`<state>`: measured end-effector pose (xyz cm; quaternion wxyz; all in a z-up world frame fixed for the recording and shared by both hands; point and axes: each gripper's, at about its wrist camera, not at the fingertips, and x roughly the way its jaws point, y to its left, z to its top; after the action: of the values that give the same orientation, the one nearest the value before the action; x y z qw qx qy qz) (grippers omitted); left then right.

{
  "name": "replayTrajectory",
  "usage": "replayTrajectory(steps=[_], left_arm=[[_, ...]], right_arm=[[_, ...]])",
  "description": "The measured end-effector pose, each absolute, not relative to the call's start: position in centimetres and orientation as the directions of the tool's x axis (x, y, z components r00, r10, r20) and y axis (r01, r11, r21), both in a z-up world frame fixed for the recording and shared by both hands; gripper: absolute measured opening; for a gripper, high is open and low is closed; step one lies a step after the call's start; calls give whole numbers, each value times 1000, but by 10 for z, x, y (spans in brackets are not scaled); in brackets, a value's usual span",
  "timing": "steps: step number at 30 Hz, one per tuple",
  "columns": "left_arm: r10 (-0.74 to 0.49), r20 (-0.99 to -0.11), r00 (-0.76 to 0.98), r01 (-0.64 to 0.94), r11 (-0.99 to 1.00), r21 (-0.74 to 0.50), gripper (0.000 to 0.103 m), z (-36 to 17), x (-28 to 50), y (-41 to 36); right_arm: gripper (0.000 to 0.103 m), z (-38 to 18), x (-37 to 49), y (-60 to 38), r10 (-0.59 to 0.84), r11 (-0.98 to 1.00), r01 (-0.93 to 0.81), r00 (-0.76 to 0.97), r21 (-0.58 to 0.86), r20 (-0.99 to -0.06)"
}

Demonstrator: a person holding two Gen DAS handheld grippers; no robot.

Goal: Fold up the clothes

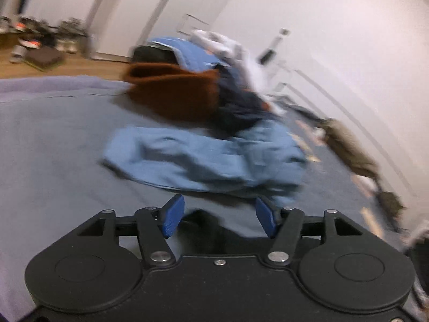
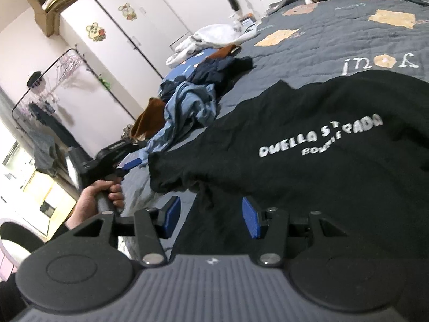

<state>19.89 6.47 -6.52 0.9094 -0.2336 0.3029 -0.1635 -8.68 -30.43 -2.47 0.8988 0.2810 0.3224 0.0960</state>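
On grey bedspread (image 2: 308,51), black T-shirt (image 2: 321,166) seen spread flat, white lettering up. Right gripper (image 2: 211,217) held spread, nothing pinched, over shirt's near edge. Left gripper (image 1: 218,216) likewise spread, empty, held by hand (image 2: 103,193). Ahead: heap of light-blue garment (image 1: 209,158), brown cloth (image 1: 174,91), dark-blue piece (image 2: 214,72), white towels (image 2: 214,36). White wardrobe (image 2: 112,35) seen behind.

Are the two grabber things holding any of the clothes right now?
No. The left gripper is open over the grey bedspread, short of the light blue garment. The right gripper is open over the black printed T-shirt, gripping nothing.
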Motion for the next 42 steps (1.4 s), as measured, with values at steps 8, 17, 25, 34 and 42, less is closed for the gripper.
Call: replayTrajectory(steps=[8, 17, 25, 34, 42], left_arm=[[-670, -463, 581, 496, 742, -451, 64, -41, 152, -23], [-746, -508, 430, 694, 633, -342, 75, -43, 76, -93], [-812, -501, 300, 799, 501, -333, 79, -48, 36, -128], [-828, -518, 215, 852, 418, -316, 82, -51, 6, -162], [-844, -511, 162, 884, 354, -305, 82, -51, -14, -189]], right_arm=[[50, -16, -104, -351, 231, 819, 115, 832, 563, -505], [50, -9, -126, -403, 87, 812, 238, 853, 533, -514], [50, -5, -172, -483, -144, 743, 440, 841, 504, -521], [50, -43, -196, -560, -311, 624, 626, 748, 467, -586], [50, -73, -188, -585, -324, 630, 663, 697, 403, -640]])
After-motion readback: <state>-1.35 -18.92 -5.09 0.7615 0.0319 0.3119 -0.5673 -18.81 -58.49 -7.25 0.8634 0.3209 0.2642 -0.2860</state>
